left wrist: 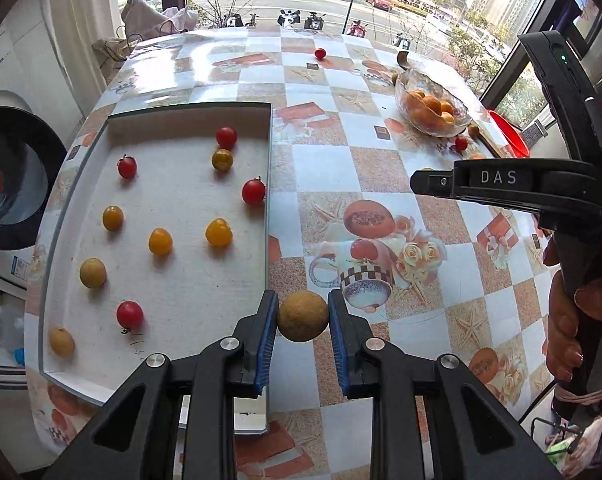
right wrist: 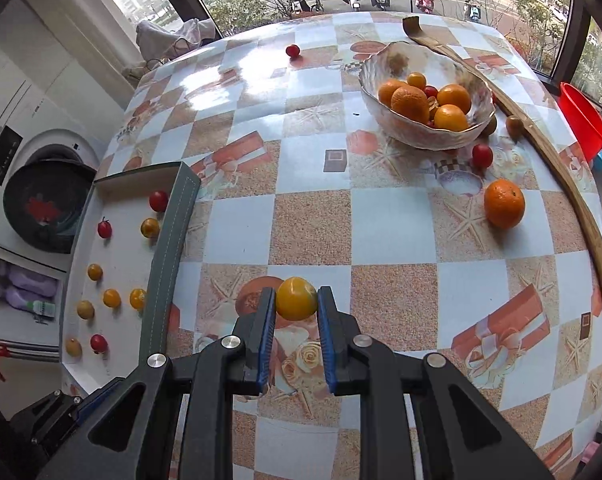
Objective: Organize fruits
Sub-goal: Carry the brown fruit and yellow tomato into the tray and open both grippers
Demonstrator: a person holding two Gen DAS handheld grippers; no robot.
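**Two fruits held beside the tray**

A longan (left wrist: 303, 316) is clamped by the left gripper (left wrist: 303, 318) just past the tray (left wrist: 267, 200) right edge. A yellow tomato (right wrist: 296, 298) is clamped by the right gripper (right wrist: 295, 306) over the table (right wrist: 393, 288). Both are judged light; the soft, smooth tomato should be pinched gently across its middle.

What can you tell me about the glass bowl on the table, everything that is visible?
The glass bowl is clear, wide and shallow, with a wavy, rippled wall and an uneven rim. It stands upright on the patterned tablecloth, at the far right side of the table. Inside lie several oranges, a small yellow tomato and a red one, partly hidden. A long wooden stick runs behind it. A red cherry tomato lies just in front of it; neither gripper touches the bowl.
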